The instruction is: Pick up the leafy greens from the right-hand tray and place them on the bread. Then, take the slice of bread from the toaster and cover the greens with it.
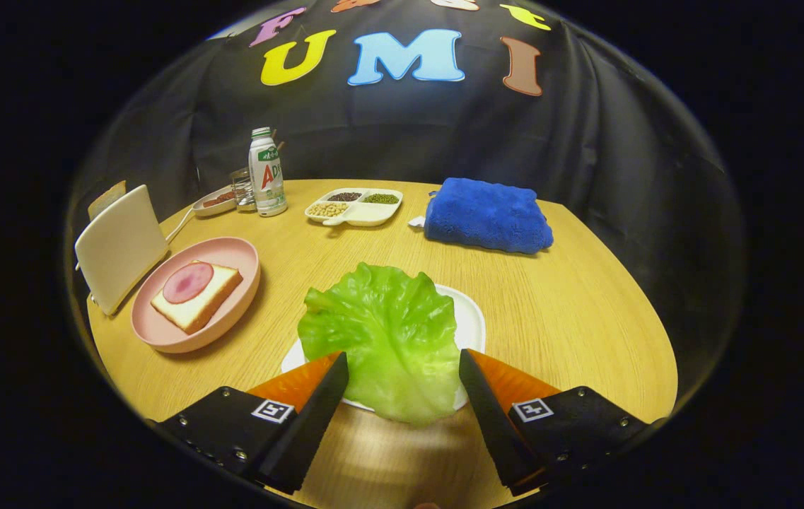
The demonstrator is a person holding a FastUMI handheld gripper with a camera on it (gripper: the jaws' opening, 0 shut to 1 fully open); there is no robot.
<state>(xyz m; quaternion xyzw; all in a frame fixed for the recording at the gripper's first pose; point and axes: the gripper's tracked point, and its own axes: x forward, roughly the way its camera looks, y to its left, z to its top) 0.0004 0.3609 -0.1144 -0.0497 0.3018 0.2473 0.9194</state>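
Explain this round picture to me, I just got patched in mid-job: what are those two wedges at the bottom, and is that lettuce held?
The camera rides on a hand-held gripper and looks forward along its two fingers; those are the wedges. They stand open on either side of the lettuce leaf, which lies on a white tray; whether they touch it, I cannot tell. On the round wooden table, beyond the fingers: a pink plate with bread topped by a meat slice, a white toaster, a bottle, a divided dish of beans and a folded blue towel.
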